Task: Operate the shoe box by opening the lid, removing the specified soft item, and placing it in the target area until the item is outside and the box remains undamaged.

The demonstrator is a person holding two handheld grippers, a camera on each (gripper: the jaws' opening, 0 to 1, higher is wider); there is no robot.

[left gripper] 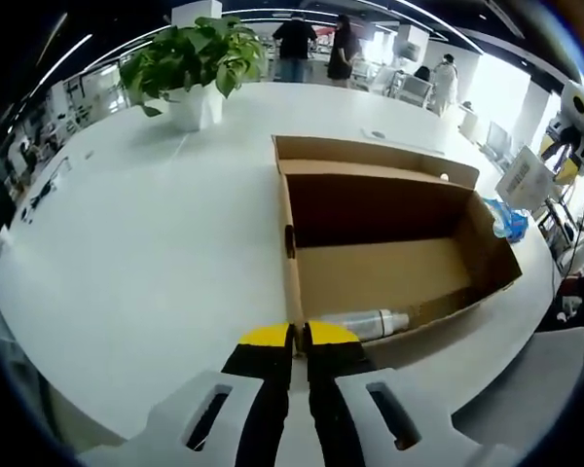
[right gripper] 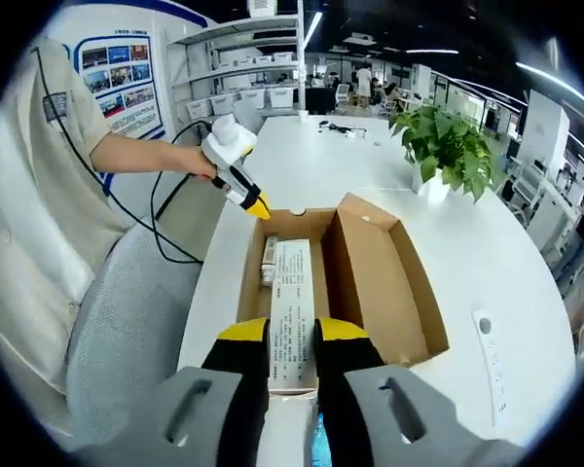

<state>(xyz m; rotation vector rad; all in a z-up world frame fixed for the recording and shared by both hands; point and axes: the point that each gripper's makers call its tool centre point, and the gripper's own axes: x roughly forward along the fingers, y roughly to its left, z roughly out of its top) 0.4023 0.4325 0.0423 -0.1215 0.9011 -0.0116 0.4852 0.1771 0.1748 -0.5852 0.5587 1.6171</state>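
Right tool [right gripper: 292, 336] clamps a printed packet [right gripper: 292, 311] over the open box [right gripper: 389, 282]; left tool [left gripper: 298, 336] pinches the box wall (a bottle [left gripper: 365, 322] lies inside).

Shoe box [left gripper: 389, 263]: matt brown corrugated cardboard, raw edges. Surface [left gripper: 156, 253]: smooth, glossy white. Packet [right gripper: 292, 316] in my right claw [right gripper: 292, 341]: printed white paper. Bottle [left gripper: 365, 322]: pale plastic.

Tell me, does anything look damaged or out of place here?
Nothing stands out. The shoe box lies open and intact on the white table, a bottle inside. The right gripper holds a flat white package; the left gripper pinches the box wall.
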